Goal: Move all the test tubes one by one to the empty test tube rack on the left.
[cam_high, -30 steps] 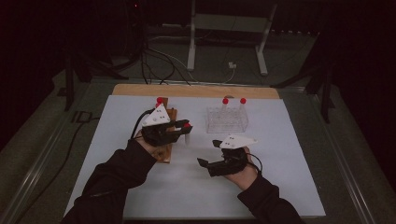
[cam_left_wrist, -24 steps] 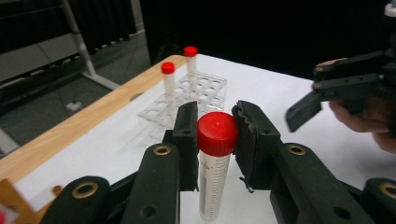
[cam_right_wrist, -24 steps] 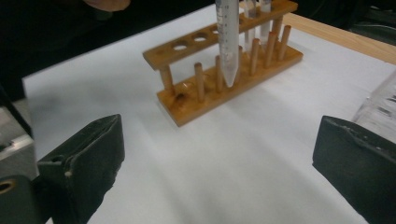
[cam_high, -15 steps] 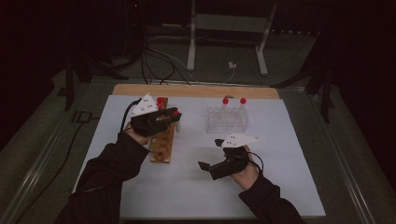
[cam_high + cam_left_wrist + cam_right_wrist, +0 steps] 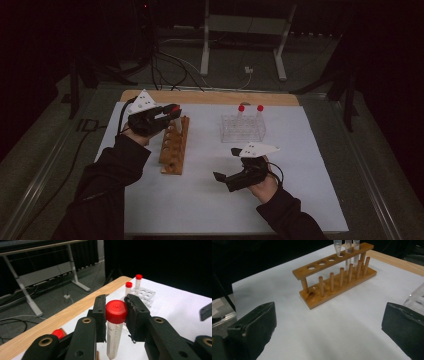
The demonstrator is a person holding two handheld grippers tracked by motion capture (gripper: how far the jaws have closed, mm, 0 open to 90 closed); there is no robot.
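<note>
High view: the left tool (image 5: 172,112) hangs over the far end of the wooden rack (image 5: 175,145), at about 10 o'clock on the white worktop (image 5: 200,200). Its jaws pinch a red-capped tube (image 5: 115,325) by the cap, and the tube hangs upright between them with its graduated body pointing down. In the left gripper view, the cap sits squarely between the two black pads, touching both. The right tool (image 5: 227,167) rests low on the worktop at about 5 o'clock, well apart from the tube, its jaws spread wide with nothing between them. A clear rack (image 5: 243,127) with two red-capped tubes stands at about 1 o'clock, apart from both tools. From the right gripper view, the wooden rack lies ahead at 12 o'clock.
</note>
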